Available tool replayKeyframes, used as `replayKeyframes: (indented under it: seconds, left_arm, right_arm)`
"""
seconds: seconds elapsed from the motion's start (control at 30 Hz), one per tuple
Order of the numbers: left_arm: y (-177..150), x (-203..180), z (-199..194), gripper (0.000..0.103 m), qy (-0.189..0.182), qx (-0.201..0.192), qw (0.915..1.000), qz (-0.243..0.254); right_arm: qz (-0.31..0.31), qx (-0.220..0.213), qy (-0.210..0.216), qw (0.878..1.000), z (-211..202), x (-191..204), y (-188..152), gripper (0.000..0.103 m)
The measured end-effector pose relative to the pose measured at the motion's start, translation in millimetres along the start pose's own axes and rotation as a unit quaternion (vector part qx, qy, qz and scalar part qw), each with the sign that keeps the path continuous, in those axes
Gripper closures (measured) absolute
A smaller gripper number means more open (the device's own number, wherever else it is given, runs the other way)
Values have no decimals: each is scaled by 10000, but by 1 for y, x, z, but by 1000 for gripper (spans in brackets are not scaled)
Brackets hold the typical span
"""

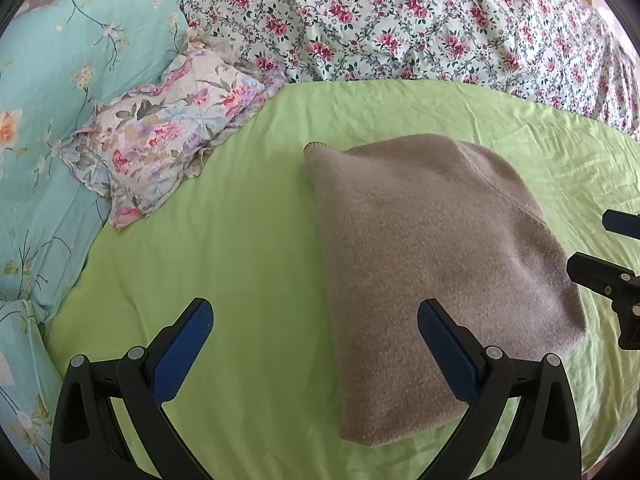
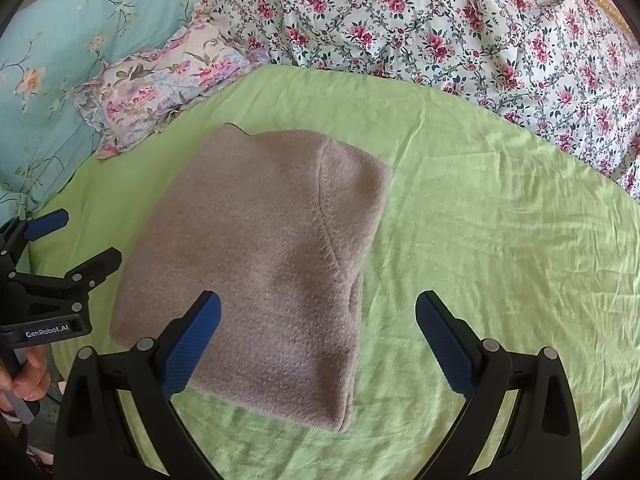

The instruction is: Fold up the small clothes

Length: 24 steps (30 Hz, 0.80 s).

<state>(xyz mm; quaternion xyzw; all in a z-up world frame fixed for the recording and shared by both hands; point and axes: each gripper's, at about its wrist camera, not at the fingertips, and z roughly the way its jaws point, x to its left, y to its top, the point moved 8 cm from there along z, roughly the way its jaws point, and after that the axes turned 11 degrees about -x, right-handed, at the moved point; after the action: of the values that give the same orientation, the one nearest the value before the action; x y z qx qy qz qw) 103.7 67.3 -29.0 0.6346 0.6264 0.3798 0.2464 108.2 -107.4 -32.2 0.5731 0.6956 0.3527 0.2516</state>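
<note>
A beige knitted garment (image 1: 432,264) lies folded into a compact rectangle on the green sheet (image 1: 240,240). It also shows in the right wrist view (image 2: 260,256). My left gripper (image 1: 316,312) is open and empty, hovering over the garment's near left edge. My right gripper (image 2: 318,308) is open and empty, hovering over the garment's near right edge. The right gripper shows at the right edge of the left wrist view (image 1: 600,248), and the left gripper shows at the left edge of the right wrist view (image 2: 76,236), held by a hand.
A small floral pillow (image 1: 168,136) lies at the sheet's far left, beside a turquoise flowered pillow (image 1: 60,80). A rose-patterned quilt (image 1: 420,20) runs along the back. Green sheet (image 2: 500,220) stretches right of the garment.
</note>
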Motion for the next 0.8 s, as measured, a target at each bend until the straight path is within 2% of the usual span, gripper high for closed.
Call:
replayKeyframes:
  seconds: [0.8]
  left_arm:
    - [5,1,-11,1,62,-109,9999,-3]
  right_arm:
    - [-90,-35,-158,9998,-8,3,-4,5]
